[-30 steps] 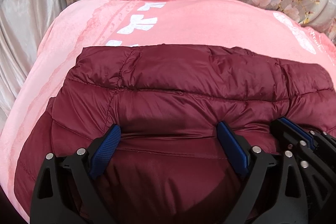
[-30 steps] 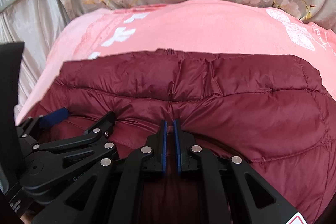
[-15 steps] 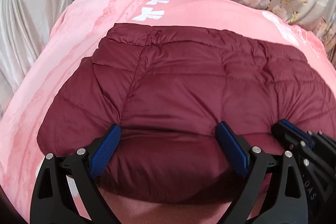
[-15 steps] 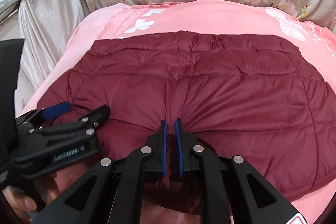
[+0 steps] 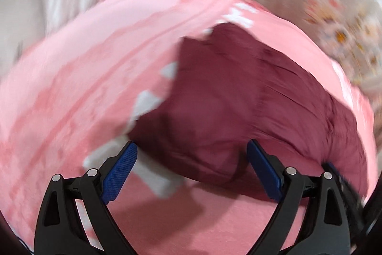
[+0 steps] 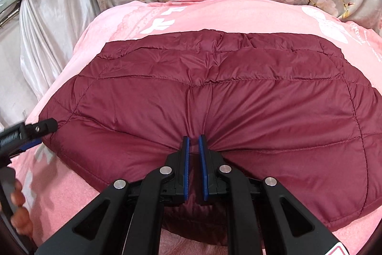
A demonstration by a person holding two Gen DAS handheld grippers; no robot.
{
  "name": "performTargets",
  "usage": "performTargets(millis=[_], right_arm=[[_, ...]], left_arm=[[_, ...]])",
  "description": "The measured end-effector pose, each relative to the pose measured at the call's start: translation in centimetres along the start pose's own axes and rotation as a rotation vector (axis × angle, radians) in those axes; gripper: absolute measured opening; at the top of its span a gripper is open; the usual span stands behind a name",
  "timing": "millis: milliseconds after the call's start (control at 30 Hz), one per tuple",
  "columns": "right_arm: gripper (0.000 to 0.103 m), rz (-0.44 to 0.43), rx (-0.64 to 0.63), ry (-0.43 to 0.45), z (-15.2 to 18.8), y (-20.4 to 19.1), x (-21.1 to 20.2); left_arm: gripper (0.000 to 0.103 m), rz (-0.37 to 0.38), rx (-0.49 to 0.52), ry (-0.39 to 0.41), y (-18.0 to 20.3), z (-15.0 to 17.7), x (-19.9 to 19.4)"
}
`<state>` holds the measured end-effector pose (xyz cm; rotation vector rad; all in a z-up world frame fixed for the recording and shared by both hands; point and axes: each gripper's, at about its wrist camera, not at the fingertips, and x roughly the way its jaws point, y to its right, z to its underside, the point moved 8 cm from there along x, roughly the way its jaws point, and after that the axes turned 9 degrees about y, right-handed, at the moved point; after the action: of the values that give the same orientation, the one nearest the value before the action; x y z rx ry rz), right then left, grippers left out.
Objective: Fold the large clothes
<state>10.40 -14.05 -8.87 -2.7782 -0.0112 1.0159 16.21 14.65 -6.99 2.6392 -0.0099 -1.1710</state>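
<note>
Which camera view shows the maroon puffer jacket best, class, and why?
The right wrist view: the maroon puffer jacket appears sharp and nearly whole on the pink blanket, pinched by the right gripper. The left wrist view shows only part of it, motion-blurred, beyond the open left gripper.

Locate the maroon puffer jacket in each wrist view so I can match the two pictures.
Left wrist view: the maroon puffer jacket sits right of centre, blurred, beyond the open left gripper.
Right wrist view: it fills the middle, its near edge pinched in the right gripper.
Shared landmark: the pink blanket with white print under the jacket.
</note>
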Motion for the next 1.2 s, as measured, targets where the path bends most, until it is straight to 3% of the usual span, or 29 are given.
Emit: performTargets(millis=[100, 233, 333, 400, 467, 633, 767, 867, 1067, 1200], right_arm=[[0.011, 0.008, 0.006, 0.011, -0.1, -0.3, -1.0], [0.011, -0.011, 0.015, 0.024, 0.2, -1.1, -2.8], [0.011, -0.017, 0.016, 0.007, 0.8, -1.1, -2.9], [0.011, -0.02, 0.027, -0.003, 1.1, -0.9, -2.4], [0.011, -0.022, 0.036, -0.01, 1.4, -0.7, -1.8], [0.011, -0.035, 0.076, -0.017, 1.2, -0.4, -2.0], [0.011, -0.068, 0.163, -0.004, 0.9, 1.4, -5.1], [0.011, 0.012, 0.171, 0.02, 1.0, 4.7, -8.3], [0.011, 0.186, 0.297, 0.037, 2.7, 13.7, -13.4], [0.013, 0.286, 0.362, 0.045, 4.4, 18.7, -15.9]], left_arm=[[0.09, 0.058, -0.119, -0.057, -1.2, 0.1, 1.6], [0.082, 0.084, -0.083, -0.056, 0.4, -0.2, 1.8], [0.053, 0.137, -0.074, -0.073, 2.2, -0.6, 1.9], [0.027, 0.174, -0.057, -0.066, 3.5, -1.1, 0.9], [0.02, 0.214, -0.008, -0.028, 5.4, -2.2, -0.9], [0.017, 0.334, 0.136, 0.081, 12.4, -4.4, -6.7], [0.017, 0.442, 0.276, 0.131, 20.2, -4.5, -10.4], [0.017, 0.502, 0.357, 0.12, 25.5, -2.9, -11.2], [0.017, 0.569, 0.514, 0.008, 35.1, 4.4, -9.0], [0.018, 0.549, 0.6, -0.152, 39.1, 11.7, -4.5]])
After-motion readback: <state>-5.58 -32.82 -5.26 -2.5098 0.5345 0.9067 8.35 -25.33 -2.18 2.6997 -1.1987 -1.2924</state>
